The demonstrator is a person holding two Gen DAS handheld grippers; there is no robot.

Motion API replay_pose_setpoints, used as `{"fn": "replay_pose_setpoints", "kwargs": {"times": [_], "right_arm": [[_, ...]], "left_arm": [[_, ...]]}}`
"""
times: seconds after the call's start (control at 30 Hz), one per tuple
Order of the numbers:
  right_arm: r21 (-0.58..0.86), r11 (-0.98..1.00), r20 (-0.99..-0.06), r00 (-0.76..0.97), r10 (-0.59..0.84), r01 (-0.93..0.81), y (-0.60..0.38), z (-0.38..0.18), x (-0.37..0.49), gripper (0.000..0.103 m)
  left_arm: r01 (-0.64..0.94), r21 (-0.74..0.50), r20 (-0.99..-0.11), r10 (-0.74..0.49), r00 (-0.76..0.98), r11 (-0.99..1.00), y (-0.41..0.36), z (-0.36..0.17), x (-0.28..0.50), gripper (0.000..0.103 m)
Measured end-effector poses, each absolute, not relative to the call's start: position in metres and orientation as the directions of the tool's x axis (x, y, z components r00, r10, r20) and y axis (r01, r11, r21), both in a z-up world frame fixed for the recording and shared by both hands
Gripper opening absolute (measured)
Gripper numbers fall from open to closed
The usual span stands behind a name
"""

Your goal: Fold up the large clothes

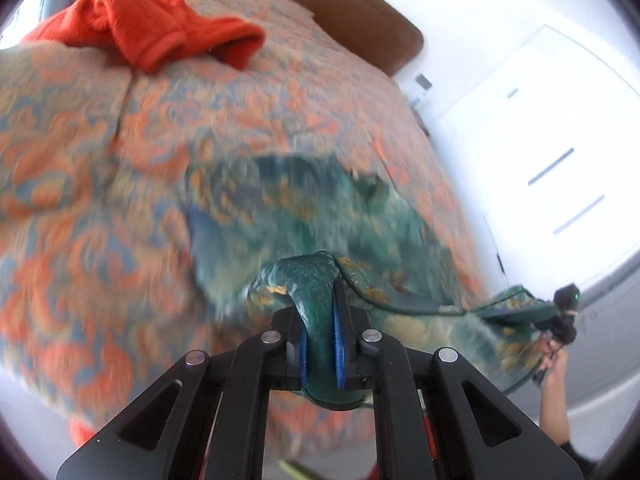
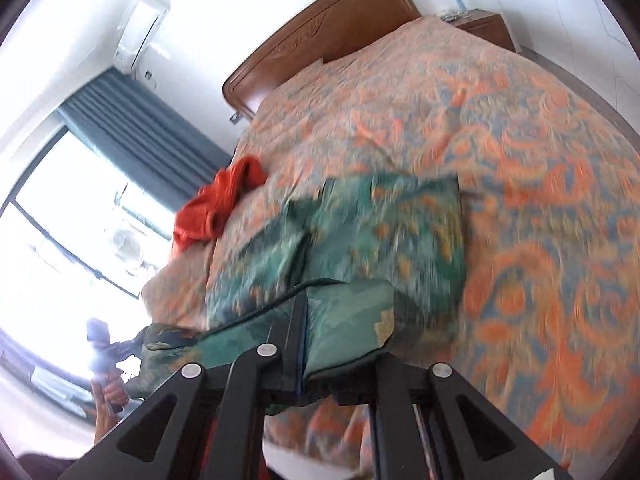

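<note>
The patterned bedspread (image 2: 520, 168) lies bare to the right of the green garment (image 2: 384, 232). A crumpled orange-red garment (image 2: 216, 204) blocks the far left; the wooden headboard (image 2: 320, 36) closes the far end.

Patterned garment (image 1: 320, 216) lay on the bedspread (image 1: 100, 152) near the bed's foot, its near edge lifted between both grippers. Crumpled cloth (image 1: 160, 32) sat farther up the bed, headboard (image 2: 320, 36) behind, nightstand (image 2: 486, 26) beside it.

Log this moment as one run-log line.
left gripper: shut on green patterned garment | right gripper: shut on it | garment: stretched between both, over orange floral bedspread | frames blurred
</note>
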State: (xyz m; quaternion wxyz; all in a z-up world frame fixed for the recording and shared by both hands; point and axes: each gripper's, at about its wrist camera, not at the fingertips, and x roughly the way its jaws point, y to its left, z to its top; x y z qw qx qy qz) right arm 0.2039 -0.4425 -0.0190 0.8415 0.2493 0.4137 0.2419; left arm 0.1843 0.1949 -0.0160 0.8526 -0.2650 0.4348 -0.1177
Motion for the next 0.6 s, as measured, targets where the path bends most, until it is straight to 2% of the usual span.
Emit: {"fn": "replay_pose_setpoints", "kwargs": {"times": [0.17,0.27,0.33,0.37,0.4,0.43,0.47,0.5,0.57,0.6], "right_arm": [[0.61,0.78,-0.59,0.578,0.564,-0.138,-0.434,-0.045,0.297,0.009],[0.58,0.809,-0.618,0.596,0.512,-0.094,-0.426,-0.072,0.326,0.01],[0.588,0.808,-0.639,0.586,0.498,-0.045,-0.423,-0.094,0.341,0.011],[0.595,0.804,-0.646,0.582,0.494,-0.021,-0.423,-0.103,0.346,0.013],[0.606,0.795,-0.652,0.575,0.495,0.002,-0.424,-0.11,0.35,0.014],[0.628,0.778,-0.655,0.561,0.507,0.031,-0.425,-0.119,0.355,0.019],[0.652,0.757,-0.648,0.553,0.524,0.047,-0.427,-0.123,0.358,0.028],[0.695,0.717,-0.617,0.557,0.556,0.054,-0.43,-0.126,0.359,0.036],[0.769,0.637,-0.545,0.578,0.607,0.056,-0.439,-0.127,0.358,0.071],[0.804,0.591,-0.507,0.591,0.627,0.062,-0.445,-0.125,0.357,0.075]], "left_arm": [[-0.114,-0.446,-0.745,-0.297,0.598,0.888,0.172,-0.047,0.282,0.009],[-0.137,-0.392,-0.776,-0.247,0.58,0.909,0.16,-0.071,0.305,0.014],[-0.165,-0.398,-0.794,-0.249,0.555,0.903,0.159,-0.085,0.315,0.021],[-0.172,-0.416,-0.796,-0.265,0.544,0.893,0.163,-0.089,0.319,0.031],[-0.174,-0.431,-0.794,-0.281,0.54,0.885,0.165,-0.09,0.321,0.045],[-0.172,-0.451,-0.785,-0.298,0.543,0.876,0.167,-0.09,0.32,0.053],[-0.17,-0.46,-0.77,-0.296,0.565,0.871,0.172,-0.084,0.316,0.072],[-0.167,-0.46,-0.762,-0.291,0.579,0.872,0.174,-0.079,0.314,0.085],[-0.134,-0.471,-0.726,-0.297,0.62,0.872,0.181,-0.065,0.306,0.091],[-0.117,-0.473,-0.717,-0.304,0.627,0.873,0.184,-0.06,0.304,0.091]]}}
